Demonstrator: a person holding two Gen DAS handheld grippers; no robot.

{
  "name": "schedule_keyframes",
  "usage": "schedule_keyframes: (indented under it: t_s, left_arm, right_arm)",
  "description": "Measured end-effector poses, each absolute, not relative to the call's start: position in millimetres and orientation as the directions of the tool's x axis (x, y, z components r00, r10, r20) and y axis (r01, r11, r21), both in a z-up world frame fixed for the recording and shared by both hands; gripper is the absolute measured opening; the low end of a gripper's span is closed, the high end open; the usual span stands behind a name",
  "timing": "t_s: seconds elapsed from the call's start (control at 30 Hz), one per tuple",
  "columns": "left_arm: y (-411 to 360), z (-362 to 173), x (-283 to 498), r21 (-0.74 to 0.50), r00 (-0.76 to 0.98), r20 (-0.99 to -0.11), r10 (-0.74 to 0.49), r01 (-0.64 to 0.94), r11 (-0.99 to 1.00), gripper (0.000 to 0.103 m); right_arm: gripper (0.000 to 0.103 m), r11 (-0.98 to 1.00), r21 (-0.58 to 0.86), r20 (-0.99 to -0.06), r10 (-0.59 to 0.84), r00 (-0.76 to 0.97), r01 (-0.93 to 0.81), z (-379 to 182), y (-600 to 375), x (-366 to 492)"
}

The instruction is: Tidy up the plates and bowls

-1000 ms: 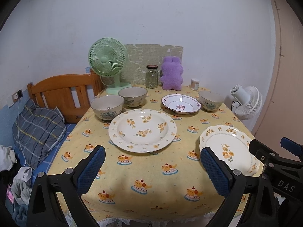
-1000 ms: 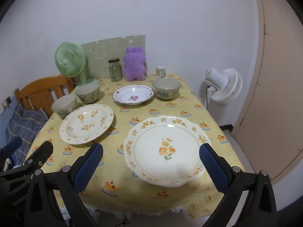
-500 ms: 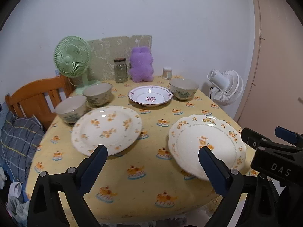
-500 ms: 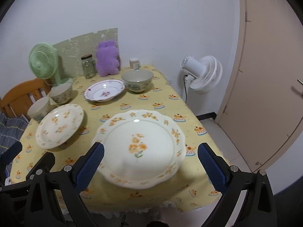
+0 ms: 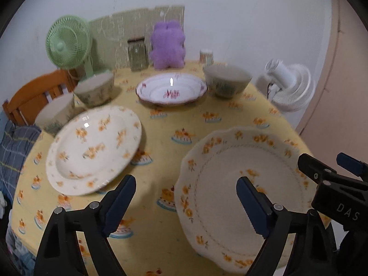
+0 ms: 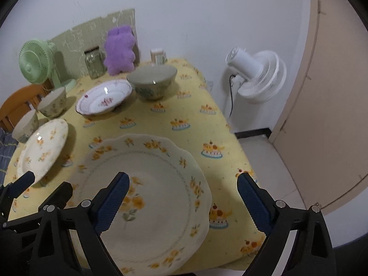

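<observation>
A: What is seen on the desk (image 6: 161,117)?

B: A yellow cloth with cake prints is spread over it. Nearest the cameras a scalloped plate (image 6: 147,197) with orange flowers is laid flat, close to the near right edge. To its left a second floral plate (image 5: 92,147) is set, well apart from it. Farther back a white dish with pink flowers (image 5: 171,89) is placed, with a green-patterned bowl (image 6: 151,80) just beside it on the right. Two more bowls (image 5: 95,88) are lined up at the far left, near a wooden chair back (image 5: 34,92).

A: And the tongs?

B: The left tongs (image 5: 186,195) are held open, nothing between the blue pads; the jaws have just been closing a little. The left rim of the scalloped plate is framed between them, though no contact can be made out. The right tongs (image 6: 181,193) are also spread wide and empty, their jaws narrowed only slightly just now; the right rim of the same plate is seen between them, and again no touch is shown.

A: What is kept at the back?

B: A green fan (image 5: 67,42), a glass jar (image 6: 94,65), a purple plush toy (image 5: 168,46) and a small cup (image 6: 158,56) are ranged along the wall. A white fan (image 6: 255,76) is stood on the floor past the desk's right side.
</observation>
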State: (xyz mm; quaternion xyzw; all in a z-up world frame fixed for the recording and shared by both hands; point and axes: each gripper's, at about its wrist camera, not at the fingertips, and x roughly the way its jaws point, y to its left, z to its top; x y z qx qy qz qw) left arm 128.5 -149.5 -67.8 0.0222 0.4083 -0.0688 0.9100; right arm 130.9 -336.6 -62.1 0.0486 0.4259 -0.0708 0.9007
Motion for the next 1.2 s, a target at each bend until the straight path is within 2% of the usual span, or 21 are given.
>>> schedule_keyframes:
  t_s: [0.1, 0.27, 0.33, 0.4, 0.57, 0.87, 1.2]
  left_arm:
    - [-154.7, -82.5, 134.8, -0.016, 0.615, -0.783, -0.093, 0.129, 0.992, 0.086]
    - [-158.7, -97.7, 140.4, -0.026, 0.569, -0.818, -0.087, 0.114, 0.993, 0.083]
    - [-162.4, -101.6, 142.6, -0.026, 0.557, -0.826, -0.088, 0.119, 0.993, 0.079]
    - [-166.1, -104.5, 143.8, -0.028, 0.548, -0.831, -0.096, 0.13, 0.991, 0.077]
    - [-175.1, -107.8, 148.8, -0.018, 0.531, -0.841, -0.102, 0.162, 0.987, 0.073]
    - [-173.4, -106.7, 160.5, -0.039, 0.508, -0.856, -0.093, 0.116, 0.992, 0.072]
    - [-158.1, -104.5, 179.4, -0.019, 0.517, -0.855, -0.035, 0.036, 0.999, 0.072]
  right_arm:
    - [0.092, 0.99, 0.035, -0.807, -0.054, 0.589, 0.138, -81.2, -340.4, 140.7]
    - [0.091, 0.992, 0.034, -0.84, -0.039, 0.542, 0.124, -101.3, -342.7, 147.2]
    - [0.091, 0.991, 0.037, -0.849, -0.035, 0.527, 0.125, -106.8, -344.0, 149.5]
    - [0.088, 0.992, 0.042, -0.854, -0.028, 0.52, 0.123, -111.1, -345.7, 151.3]
    - [0.07, 0.991, 0.084, -0.875, 0.025, 0.483, 0.101, -122.1, -346.7, 158.8]
    - [0.069, 0.993, 0.058, -0.875, 0.002, 0.484, 0.101, -119.7, -341.6, 169.3]
    - [0.069, 0.997, 0.072, -0.861, 0.046, 0.506, 0.033, -112.9, -327.7, 204.9]
